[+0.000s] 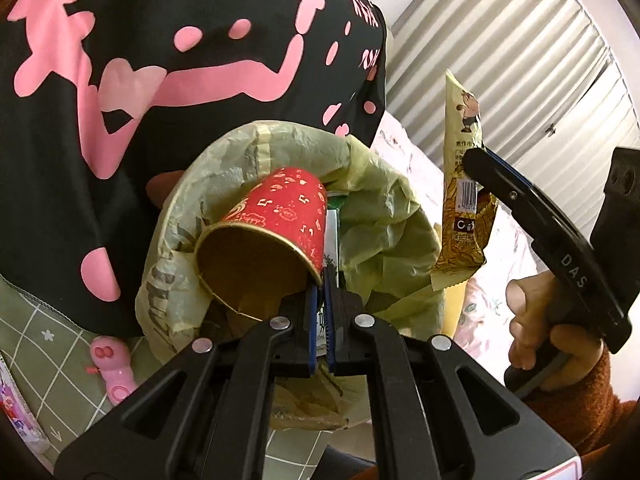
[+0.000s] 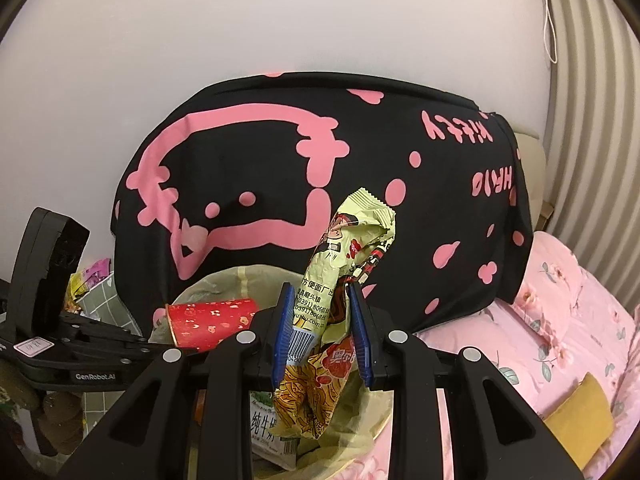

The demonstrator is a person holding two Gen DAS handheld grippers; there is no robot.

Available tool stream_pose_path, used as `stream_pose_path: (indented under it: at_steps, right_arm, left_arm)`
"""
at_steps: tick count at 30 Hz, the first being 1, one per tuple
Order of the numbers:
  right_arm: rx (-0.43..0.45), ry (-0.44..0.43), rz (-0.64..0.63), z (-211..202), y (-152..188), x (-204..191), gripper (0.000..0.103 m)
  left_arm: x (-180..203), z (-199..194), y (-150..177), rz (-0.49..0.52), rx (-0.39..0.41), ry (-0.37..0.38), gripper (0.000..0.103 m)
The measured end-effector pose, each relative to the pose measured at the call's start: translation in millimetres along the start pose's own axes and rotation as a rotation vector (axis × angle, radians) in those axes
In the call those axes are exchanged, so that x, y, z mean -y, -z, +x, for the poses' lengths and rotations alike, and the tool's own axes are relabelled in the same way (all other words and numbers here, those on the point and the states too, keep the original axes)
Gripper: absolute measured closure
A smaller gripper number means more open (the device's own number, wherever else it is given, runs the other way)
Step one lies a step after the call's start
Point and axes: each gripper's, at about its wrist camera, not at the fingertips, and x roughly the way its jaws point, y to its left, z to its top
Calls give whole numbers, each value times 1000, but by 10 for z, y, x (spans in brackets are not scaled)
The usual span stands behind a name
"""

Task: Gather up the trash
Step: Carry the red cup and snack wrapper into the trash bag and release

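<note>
My left gripper is shut on the rim of a red paper cup, which lies on its side above a bin lined with a yellow-green bag. A white and green carton stands inside the bin under the cup. To the right, my right gripper is shut on a yellow snack wrapper that hangs upright beside the bin's rim. The right wrist view shows that gripper pinching the wrapper at mid-length over the bag, with the left gripper holding the cup at left.
A black cushion with pink print rises right behind the bin. Pink floral bedding with a yellow pad lies to the right. A pink toy rests on green checked cloth at left. A hand grips the right gripper's handle.
</note>
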Motion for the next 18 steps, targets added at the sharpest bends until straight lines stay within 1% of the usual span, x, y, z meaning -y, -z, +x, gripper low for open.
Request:
stream_pose_path:
  at_steps: [2, 3, 4, 5, 8, 9, 11, 13, 18]
  right_arm:
    - [0, -15, -5, -3, 14, -30, 76]
    - [2, -22, -8, -6, 23, -51, 76]
    - [3, -27, -9, -7, 27, -69, 76]
    - [4, -37, -12, -3, 34, -102, 76]
    - [7, -49, -22, 8, 57, -191, 76]
    - [8, -52, -23, 12, 66, -222, 76]
    - [18, -56, -29, 9, 94, -278, 76]
    - [28, -52, -38, 17, 133, -338, 75]
    - [40, -41, -46, 92, 257, -447, 75]
  left_arm:
    - [34, -26, 17, 11, 2, -8, 100]
    - [48, -50, 25, 17, 3, -16, 97]
    - [61, -72, 33, 25, 3, -31, 92]
    - [69, -102, 46, 31, 4, -42, 84]
    - [75, -218, 99, 34, 9, -50, 73]
    - [80, -277, 128, 36, 14, -45, 71]
    - [80, -385, 177, 39, 27, -39, 60]
    - [64, -498, 225, 46, 55, -56, 57]
    - [-51, -734, 321, 26, 91, -80, 57]
